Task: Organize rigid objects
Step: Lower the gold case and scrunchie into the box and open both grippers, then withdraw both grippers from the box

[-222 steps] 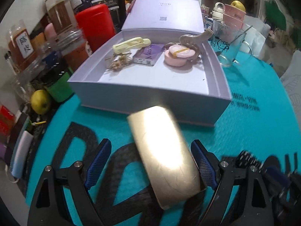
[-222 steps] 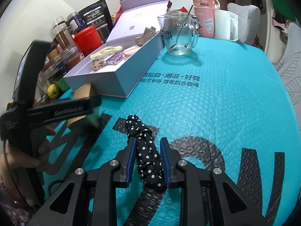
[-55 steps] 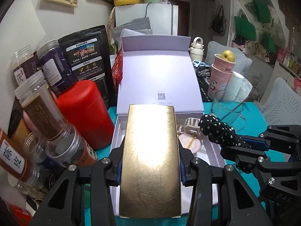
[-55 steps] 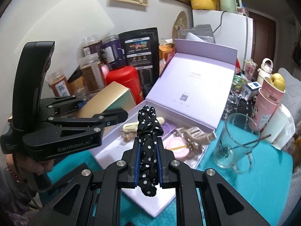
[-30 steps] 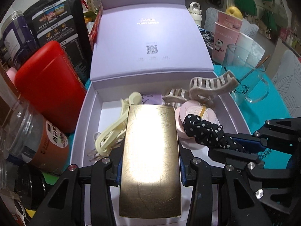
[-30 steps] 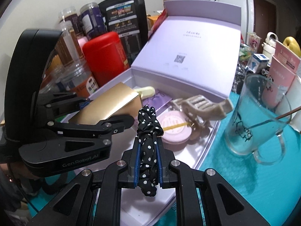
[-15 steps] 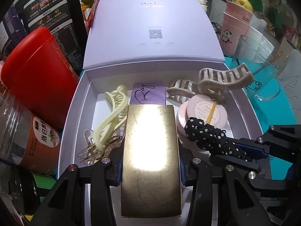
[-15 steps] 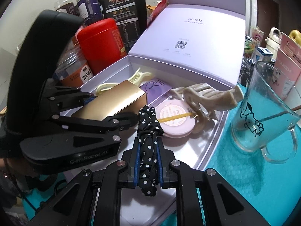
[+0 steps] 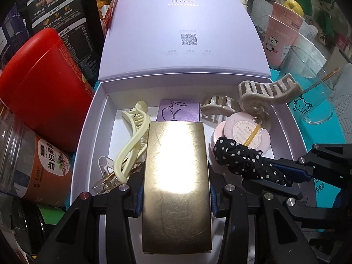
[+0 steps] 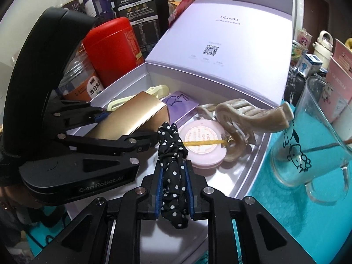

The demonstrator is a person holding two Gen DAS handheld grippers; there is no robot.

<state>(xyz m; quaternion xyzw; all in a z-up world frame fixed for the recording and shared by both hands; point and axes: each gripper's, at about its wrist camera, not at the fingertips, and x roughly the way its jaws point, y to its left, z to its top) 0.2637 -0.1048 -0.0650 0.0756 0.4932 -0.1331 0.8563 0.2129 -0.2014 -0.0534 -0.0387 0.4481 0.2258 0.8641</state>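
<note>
My left gripper (image 9: 176,200) is shut on a flat gold box (image 9: 176,184) and holds it low inside the open lavender gift box (image 9: 88,132). My right gripper (image 10: 173,184) is shut on a black polka-dot scrunchie (image 10: 172,169) and holds it over the box's right part, beside the gold box (image 10: 132,118). The scrunchie also shows in the left wrist view (image 9: 242,160). In the box lie a cream hair claw (image 9: 134,136), a purple card (image 9: 180,111), a pink round case (image 9: 244,136) and two beige hair claws (image 9: 264,94).
A red canister (image 9: 44,77), jars (image 9: 33,160) and dark snack bags (image 9: 55,6) crowd the box's left side. A glass mug (image 10: 312,145) with a stirrer and pink cups (image 9: 281,37) stand to the right on the teal mat (image 10: 319,231). The box lid (image 9: 184,33) stands open behind.
Both grippers have moved down and forward into the lavender box, each still holding its object. The gold box now covers part of the purple card.
</note>
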